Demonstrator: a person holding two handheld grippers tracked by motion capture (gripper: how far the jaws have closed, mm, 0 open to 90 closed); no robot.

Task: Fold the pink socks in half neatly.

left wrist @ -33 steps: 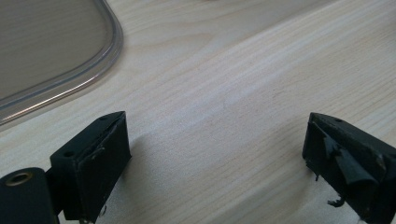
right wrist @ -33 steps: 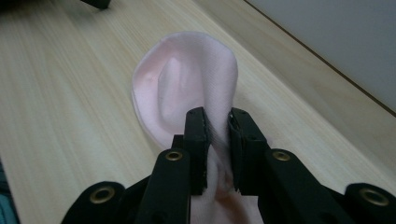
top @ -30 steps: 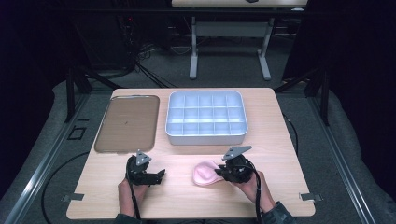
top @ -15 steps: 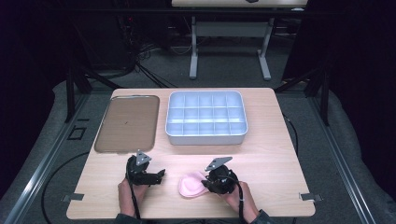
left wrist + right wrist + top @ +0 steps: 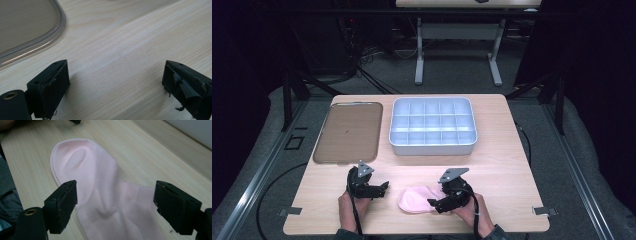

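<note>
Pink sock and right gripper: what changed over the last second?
The right gripper dragged the pink sock leftward toward the near table edge, then its fingers have just been opening; the sock lies flat between them, released. The left gripper, brown tray and compartment box stayed put.

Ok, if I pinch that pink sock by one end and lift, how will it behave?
The pink sock lies flat and creased on the table, so it will probably droop limply. It looks thin and light. Pushed, it would likely bunch up rather than slide.
</note>
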